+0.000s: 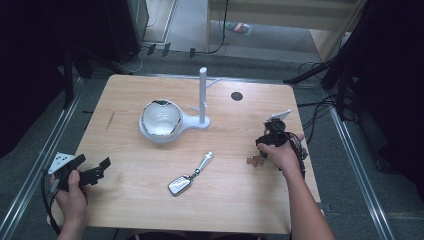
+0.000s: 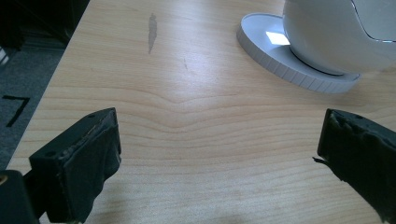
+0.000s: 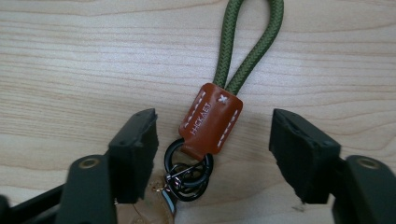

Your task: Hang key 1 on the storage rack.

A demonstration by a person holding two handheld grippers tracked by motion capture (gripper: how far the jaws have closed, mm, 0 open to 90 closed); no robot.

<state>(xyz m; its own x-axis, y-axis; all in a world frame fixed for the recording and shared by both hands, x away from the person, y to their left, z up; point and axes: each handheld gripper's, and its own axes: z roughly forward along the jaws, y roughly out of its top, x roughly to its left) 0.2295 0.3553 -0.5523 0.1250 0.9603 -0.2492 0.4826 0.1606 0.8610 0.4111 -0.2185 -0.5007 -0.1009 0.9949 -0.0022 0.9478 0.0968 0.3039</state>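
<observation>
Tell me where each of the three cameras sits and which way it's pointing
High view: above the person's side, looking forward and down on the table; both forearms enter from the bottom, each holding a hand-held gripper.
Left gripper view: rides the left hand-held gripper, looking along its open jaws across bare wood to the white bowl stand.
Right gripper view: rides the right hand-held gripper, looking down at a green-cord keychain between its open jaws.
Shared: the bowl stand appears in the high and left gripper views.
</observation>
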